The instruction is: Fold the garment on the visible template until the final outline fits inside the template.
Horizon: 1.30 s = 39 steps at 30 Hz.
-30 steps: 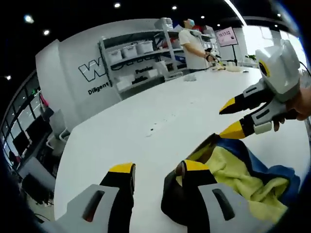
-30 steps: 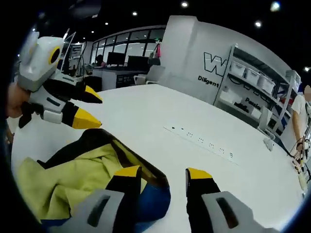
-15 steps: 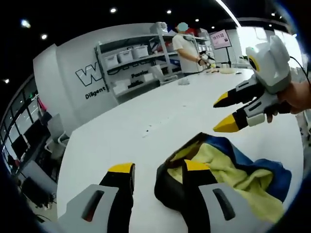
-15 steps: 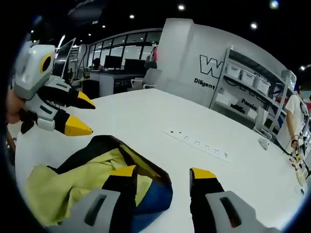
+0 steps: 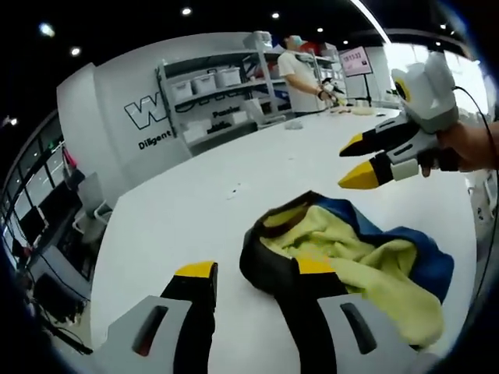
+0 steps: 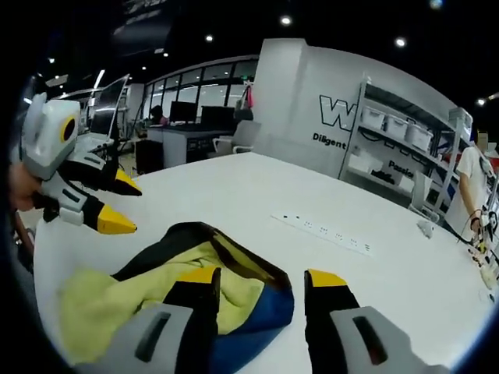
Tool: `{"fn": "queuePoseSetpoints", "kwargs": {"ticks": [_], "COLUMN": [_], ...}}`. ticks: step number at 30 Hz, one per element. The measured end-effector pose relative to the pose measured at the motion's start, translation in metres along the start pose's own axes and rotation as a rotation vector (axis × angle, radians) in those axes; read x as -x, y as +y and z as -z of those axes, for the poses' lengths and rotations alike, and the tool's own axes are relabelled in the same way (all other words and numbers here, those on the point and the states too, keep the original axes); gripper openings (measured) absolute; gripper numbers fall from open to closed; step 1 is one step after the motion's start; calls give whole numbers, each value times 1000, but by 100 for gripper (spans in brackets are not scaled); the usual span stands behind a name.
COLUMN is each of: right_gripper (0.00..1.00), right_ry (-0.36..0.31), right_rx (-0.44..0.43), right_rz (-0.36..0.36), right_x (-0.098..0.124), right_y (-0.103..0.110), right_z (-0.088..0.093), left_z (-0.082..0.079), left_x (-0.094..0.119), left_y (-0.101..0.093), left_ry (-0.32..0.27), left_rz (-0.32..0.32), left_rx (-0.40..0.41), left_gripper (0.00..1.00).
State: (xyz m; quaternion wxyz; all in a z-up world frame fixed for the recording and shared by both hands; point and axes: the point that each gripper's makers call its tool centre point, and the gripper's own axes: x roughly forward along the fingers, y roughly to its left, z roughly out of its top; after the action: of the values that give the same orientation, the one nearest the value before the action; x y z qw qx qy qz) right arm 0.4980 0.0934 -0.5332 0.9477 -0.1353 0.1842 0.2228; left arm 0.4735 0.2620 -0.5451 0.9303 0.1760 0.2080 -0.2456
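Yellow, blue and black garment (image 5: 343, 249) lies crumpled on the white tabletop (image 5: 203, 202) beneath my left tool (image 5: 249, 273) and right tool (image 6: 257, 280), both spread open, empty; soft, limp fabric, I judge; grip its dark hem

The garment (image 5: 351, 249) is seen as soft cloth: its yellow inside looks fleecy and matt, its blue and black outside smoother with a slight sheen. The table (image 5: 195, 195) is shown with a smooth white top, faintly glossy under the ceiling lights. The left gripper (image 5: 253, 273) and right gripper (image 6: 261, 280) are made of hard plastic, with matt black jaws, yellow tips and smooth grey housings. The shelving (image 5: 226, 86) looks like painted metal, and pale plastic bins (image 5: 210, 78) are held on it.
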Motion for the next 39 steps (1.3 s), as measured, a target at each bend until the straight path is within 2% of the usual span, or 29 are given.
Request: {"fn": "queuePoseSetpoints", "kwargs": {"ticks": [8, 13, 22, 26, 29, 31, 33, 36, 39], "right_gripper": [42, 42, 42, 43, 43, 43, 42, 42, 39], "right_ry": [-17, -14, 8, 13, 18, 24, 31, 41, 62], "right_rx": [-40, -36, -17, -16, 12, 14, 22, 28, 29], "right_rz": [0, -14, -50, -102, -125, -140, -156, -175, -200], "right_x": [6, 10, 16, 16, 16, 17, 19, 21, 23], "right_y": [3, 10, 30, 46, 54, 59, 63, 68, 75], "right_z": [1, 4, 17, 18, 19, 20, 21, 25, 34], "left_z": [24, 34, 55, 61, 72, 71, 72, 79, 85], "left_x": [6, 11, 24, 28, 33, 34, 35, 37, 36], "left_y": [-14, -20, -23, -25, -34, -36, -41, -43, -50], "left_ry": [42, 63, 105, 119, 175, 165, 162, 195, 206], "left_rz": [28, 47, 78, 90, 146, 141, 164, 172, 205], "left_rx": [3, 1, -37, -41, -104, -105, -110, -203, -223], "left_gripper": [33, 33, 31, 31, 27, 27, 27, 26, 27]}}
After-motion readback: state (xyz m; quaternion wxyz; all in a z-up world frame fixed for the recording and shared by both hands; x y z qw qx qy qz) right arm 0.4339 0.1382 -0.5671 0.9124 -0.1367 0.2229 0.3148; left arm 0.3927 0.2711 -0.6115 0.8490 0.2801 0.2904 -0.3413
